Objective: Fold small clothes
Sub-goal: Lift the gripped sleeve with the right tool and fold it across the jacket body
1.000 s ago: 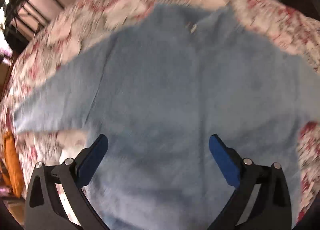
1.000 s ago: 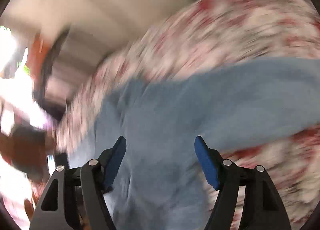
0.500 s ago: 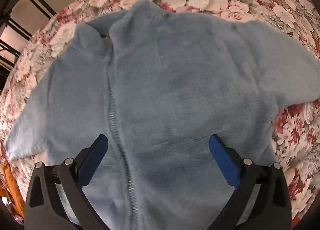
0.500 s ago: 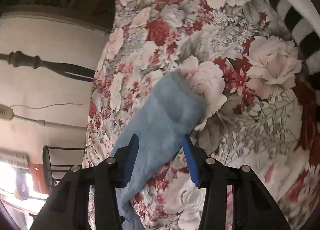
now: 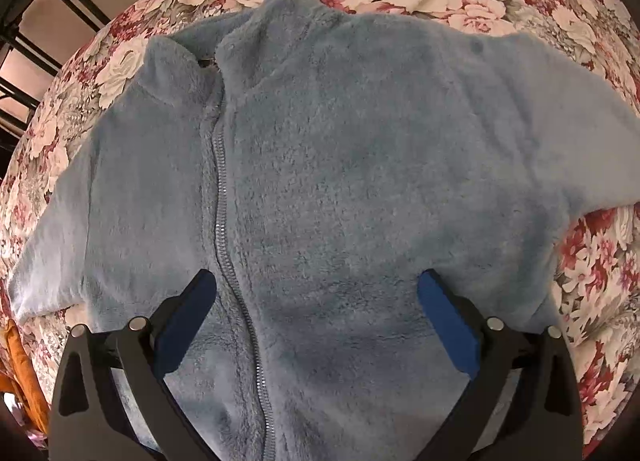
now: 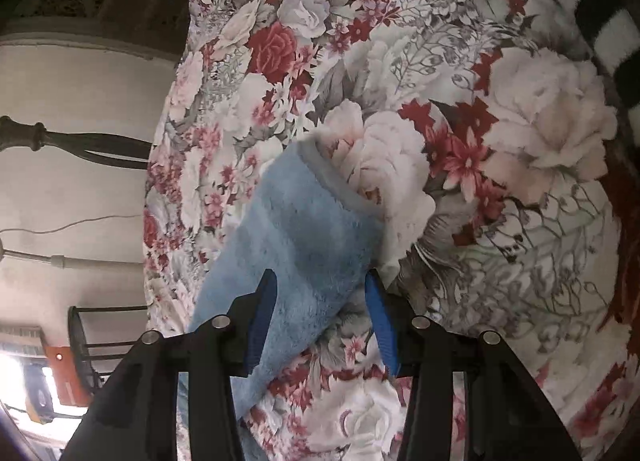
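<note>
Right gripper [image 6: 320, 301] straddles the sleeve [image 6: 304, 237] near its cuff; jaws have just been closing, fleece between them, pads not clearly pressing yet. Risk: pinching the bedspread [image 6: 500, 221] too, or a shallow bite slipping off. Left gripper [image 5: 316, 301] is wide open, empty, above the jacket [image 5: 360, 165] lying flat, zipped.

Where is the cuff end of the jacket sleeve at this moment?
In the right wrist view the sleeve cuff lies on the floral bedspread, just ahead of the right gripper, whose jaws have been closing around the sleeve.
</note>
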Demonstrator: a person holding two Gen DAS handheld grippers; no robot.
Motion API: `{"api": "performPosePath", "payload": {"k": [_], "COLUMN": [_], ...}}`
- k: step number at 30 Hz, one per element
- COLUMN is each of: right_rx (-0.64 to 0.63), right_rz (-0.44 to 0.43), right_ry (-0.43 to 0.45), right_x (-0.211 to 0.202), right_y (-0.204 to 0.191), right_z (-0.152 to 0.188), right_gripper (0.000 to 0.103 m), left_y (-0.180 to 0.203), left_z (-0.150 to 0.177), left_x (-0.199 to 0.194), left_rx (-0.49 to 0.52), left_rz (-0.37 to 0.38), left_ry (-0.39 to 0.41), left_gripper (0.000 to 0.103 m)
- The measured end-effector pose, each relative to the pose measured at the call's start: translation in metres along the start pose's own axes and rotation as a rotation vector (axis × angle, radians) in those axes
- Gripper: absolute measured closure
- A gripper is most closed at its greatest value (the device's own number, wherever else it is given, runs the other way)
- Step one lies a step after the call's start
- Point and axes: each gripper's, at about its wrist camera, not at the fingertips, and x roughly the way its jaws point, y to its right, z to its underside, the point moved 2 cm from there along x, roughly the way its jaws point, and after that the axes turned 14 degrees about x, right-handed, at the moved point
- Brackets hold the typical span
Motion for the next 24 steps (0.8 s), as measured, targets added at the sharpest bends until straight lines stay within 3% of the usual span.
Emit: {"api": "performPosePath", "payload": {"k": [1,3,5,9,24], "right_rx": [-0.012,-0.021,-0.043,-0.217,-0.69], "right_rz": [0.007,0.002,-0.035,-0.086,-0.168], "right_ry": [0.007,-0.006,-0.014,0.013,-0.123], "right_x": [0.003,0.007,0.002,-0.011,0.018], "right_y": [-0.003,-0.008,-0.02,-0.069,-0.165], "right_z": [0.001,0.009,0.021,0.056,0.228], "right_gripper": [0.064,0.093,0.094,0.094,0.095], "left_y": [-0.004,0.003,-0.003,-0.014,-0.053], "left_z": [-0.001,0.003,0.0,-0.005,-0.022], "left_x": [0.0,-0.009,-0.011,-0.015,-0.031], "left_rx": [-0.006,-0.014,-0.022,-0.047,-0.183], "left_rz": [0.003,-0.001,-0.002,0.02,0.1], "left_ry": [0.003,0.011,0.019,0.031,0.052], "left_gripper": [0.005,0.005,0.005,0.005,0.005]}}
